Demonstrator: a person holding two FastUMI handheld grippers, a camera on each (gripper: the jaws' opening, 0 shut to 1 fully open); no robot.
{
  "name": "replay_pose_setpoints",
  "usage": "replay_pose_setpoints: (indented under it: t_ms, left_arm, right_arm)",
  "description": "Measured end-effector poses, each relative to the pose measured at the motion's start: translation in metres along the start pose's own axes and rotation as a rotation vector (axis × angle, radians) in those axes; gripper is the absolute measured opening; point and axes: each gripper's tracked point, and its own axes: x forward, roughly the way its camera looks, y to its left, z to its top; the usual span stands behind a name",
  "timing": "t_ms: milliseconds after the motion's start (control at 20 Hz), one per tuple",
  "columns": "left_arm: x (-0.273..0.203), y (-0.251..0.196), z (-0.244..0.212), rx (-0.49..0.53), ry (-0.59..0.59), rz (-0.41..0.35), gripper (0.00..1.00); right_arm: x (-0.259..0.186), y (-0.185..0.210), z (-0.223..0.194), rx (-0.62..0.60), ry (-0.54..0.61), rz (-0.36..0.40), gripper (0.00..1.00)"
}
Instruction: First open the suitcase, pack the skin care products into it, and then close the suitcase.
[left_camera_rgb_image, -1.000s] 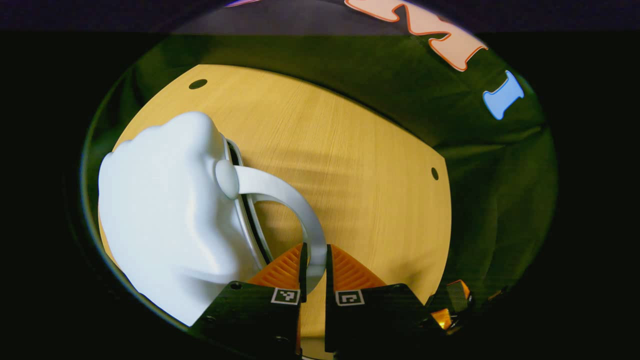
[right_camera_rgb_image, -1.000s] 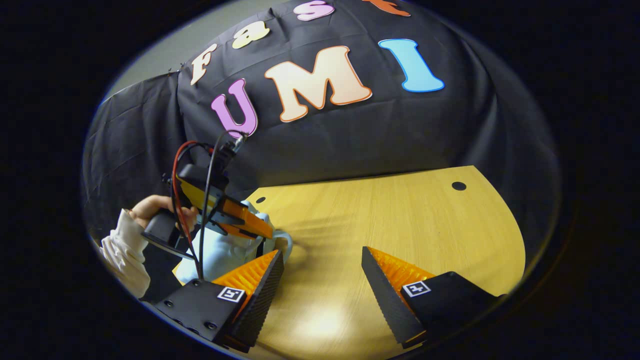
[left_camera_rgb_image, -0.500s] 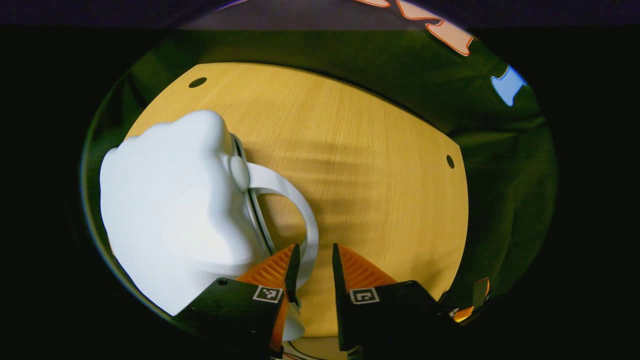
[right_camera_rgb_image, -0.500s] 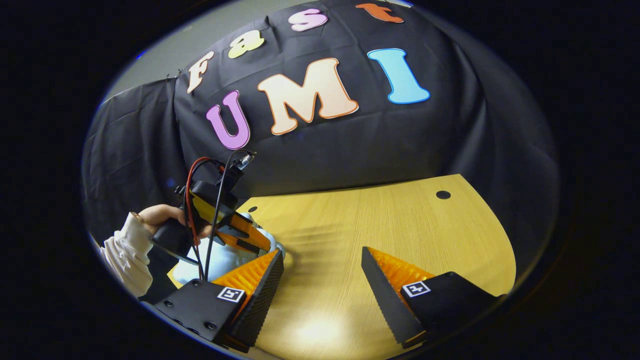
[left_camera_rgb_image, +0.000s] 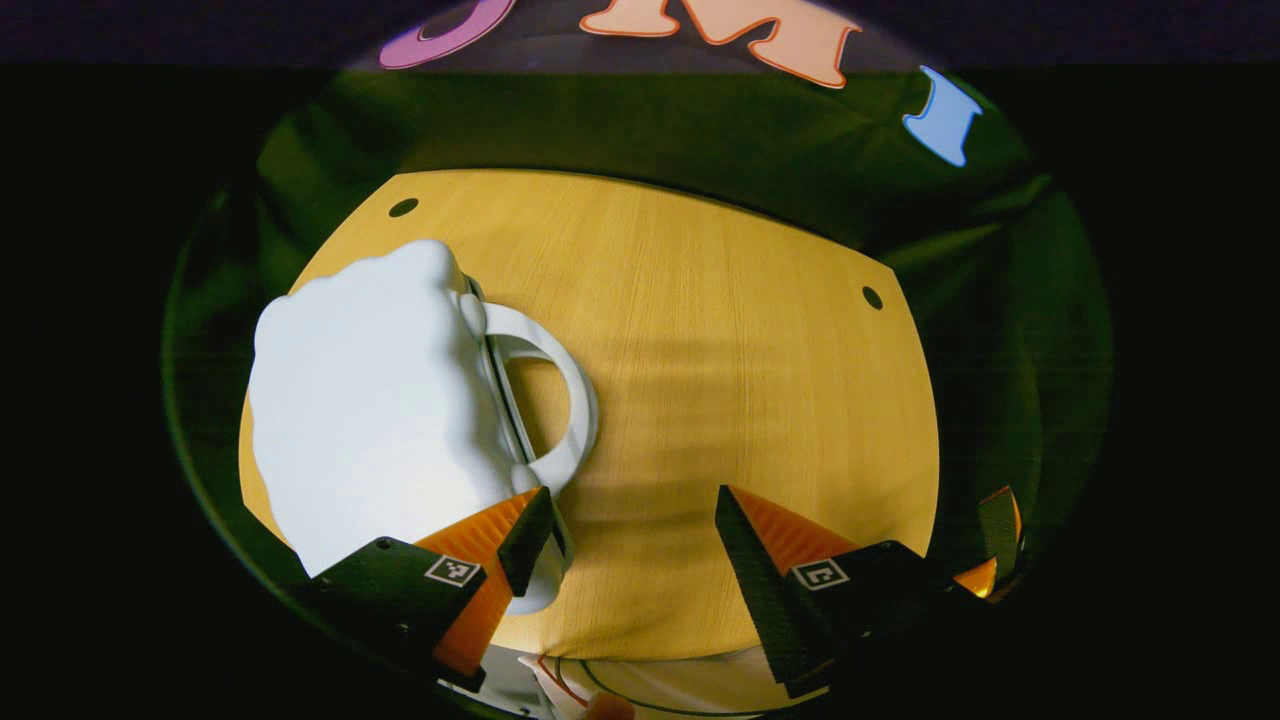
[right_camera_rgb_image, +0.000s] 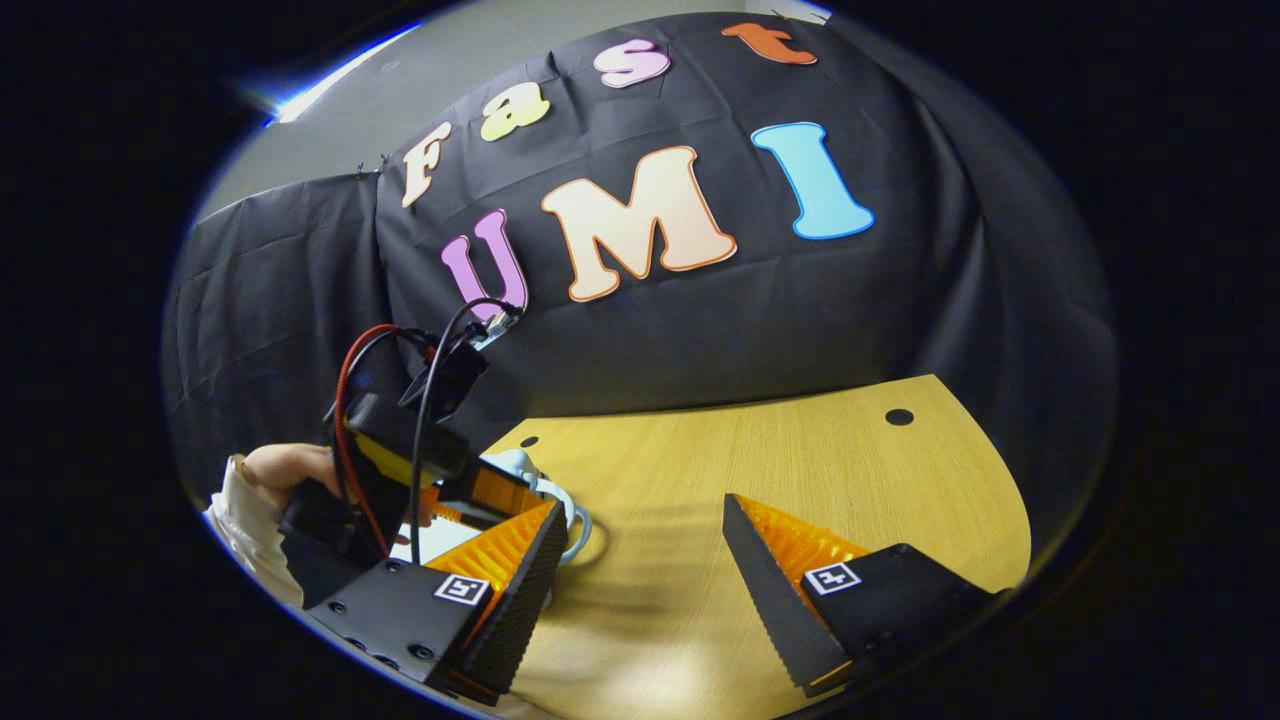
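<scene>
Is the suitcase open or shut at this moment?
Shut, it appears: the suitcase lies flat on the table, halves together along a thin seam, no interior showing. Whether it is latched, cannot tell.

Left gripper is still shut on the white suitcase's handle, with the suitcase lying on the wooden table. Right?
Not quite. In the left gripper view the left gripper is open, its jaws spread apart and off the handle. The white suitcase does lie on the wooden table.
</scene>
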Motion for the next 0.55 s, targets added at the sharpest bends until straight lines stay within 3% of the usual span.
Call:
replay_pose_setpoints:
  t_ms: [350,550]
  left_arm:
    - [-0.019,-0.038,-0.039,0.071,0.003,-0.063,0.96]
    - [-0.019,-0.039,-0.050,0.073,0.013,-0.043,0.96]
  right_arm:
    - [-0.013,0.007,0.011,-0.038,-0.029,0.027,0.98]
    - [-0.021,0.004,0.015,-0.041,-0.039,0.033,0.98]
